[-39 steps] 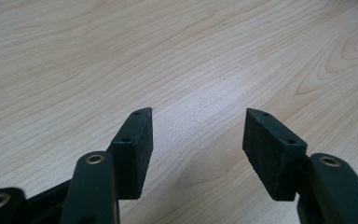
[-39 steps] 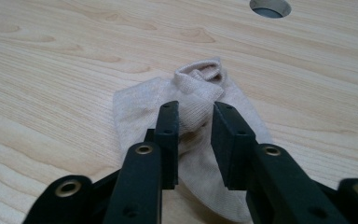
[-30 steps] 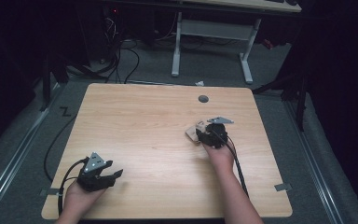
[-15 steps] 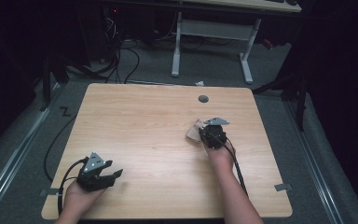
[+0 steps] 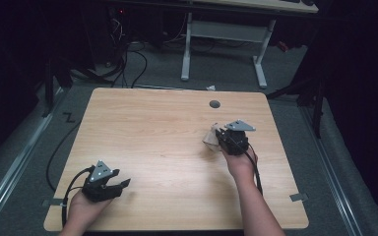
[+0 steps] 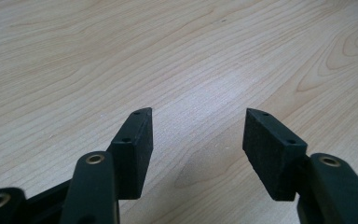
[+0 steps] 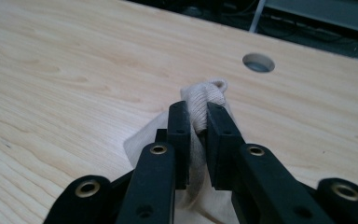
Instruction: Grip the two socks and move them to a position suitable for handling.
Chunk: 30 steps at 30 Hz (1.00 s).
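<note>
A small beige knitted cloth (image 7: 206,97) is bunched between the jaws of my right gripper (image 7: 196,111), which have just been closing and now pinch it. In the high view the cloth (image 5: 208,138) hangs off the right gripper (image 5: 219,135), a little above the wooden table (image 5: 167,128) at its right middle. Near the front left corner my left gripper (image 5: 123,183) rests low, pointing right. Its jaws stand wide apart in the left gripper view, and the left gripper (image 6: 196,122) has bare wood between its pads (image 6: 137,140).
A round cable hole (image 5: 214,104) lies in the tabletop just beyond the cloth, and the hole (image 7: 258,62) sits ahead of the right jaws. Behind the table are a white-legged desk frame (image 5: 222,35) and cables on the floor (image 5: 128,59).
My right gripper has shut on the cloth and risen slightly, lifting the cloth from where it lay on the table. The left gripper has stayed in place.
</note>
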{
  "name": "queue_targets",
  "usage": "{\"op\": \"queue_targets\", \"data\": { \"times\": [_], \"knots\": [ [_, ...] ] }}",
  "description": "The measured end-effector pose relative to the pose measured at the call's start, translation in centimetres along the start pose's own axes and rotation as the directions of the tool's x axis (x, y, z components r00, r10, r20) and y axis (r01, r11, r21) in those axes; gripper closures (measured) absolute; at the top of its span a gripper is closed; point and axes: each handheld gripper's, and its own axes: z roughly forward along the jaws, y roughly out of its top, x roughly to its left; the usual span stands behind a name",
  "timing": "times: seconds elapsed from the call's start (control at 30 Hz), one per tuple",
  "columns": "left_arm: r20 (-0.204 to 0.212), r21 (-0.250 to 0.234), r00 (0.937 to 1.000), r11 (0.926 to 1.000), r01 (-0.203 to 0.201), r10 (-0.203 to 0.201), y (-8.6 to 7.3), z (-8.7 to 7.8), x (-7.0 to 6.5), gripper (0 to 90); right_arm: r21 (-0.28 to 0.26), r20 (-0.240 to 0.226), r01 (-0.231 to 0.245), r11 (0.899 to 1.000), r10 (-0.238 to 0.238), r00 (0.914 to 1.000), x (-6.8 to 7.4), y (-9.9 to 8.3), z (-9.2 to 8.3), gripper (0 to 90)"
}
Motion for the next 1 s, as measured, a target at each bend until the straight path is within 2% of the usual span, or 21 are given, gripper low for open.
{"op": "queue_targets", "data": {
  "times": [0.1, 0.3, 0.47, 1.0],
  "knots": [
    [0.000, 0.000, 1.0000, 1.0000, -0.001, 0.001, 0.0, 0.0, 0.0, 43.3, -0.028, -0.004, 0.004, 1.000, -0.004, 1.0000, -0.1, 0.6, -0.8, 82.1],
    [-0.002, -0.001, 1.0000, 1.0000, -0.003, 0.003, 0.0, 0.0, 0.0, 43.3, -0.025, -0.004, -0.003, 1.000, 0.003, 1.0000, -0.3, 0.4, -1.0, 82.9],
    [-0.004, -0.001, 1.0000, 1.0000, -0.006, 0.006, 0.0, 0.0, 0.0, 43.1, -0.050, -0.017, -0.015, 0.999, 0.014, 0.9998, -0.1, 0.6, -1.3, 83.1],
    [-0.014, -0.007, 0.9999, 1.0000, -0.003, 0.003, 0.0, 0.0, 0.1, 42.5, -0.121, -0.062, 0.008, 0.993, -0.016, 0.9979, 0.8, 1.3, -3.8, 83.2]
  ]
}}
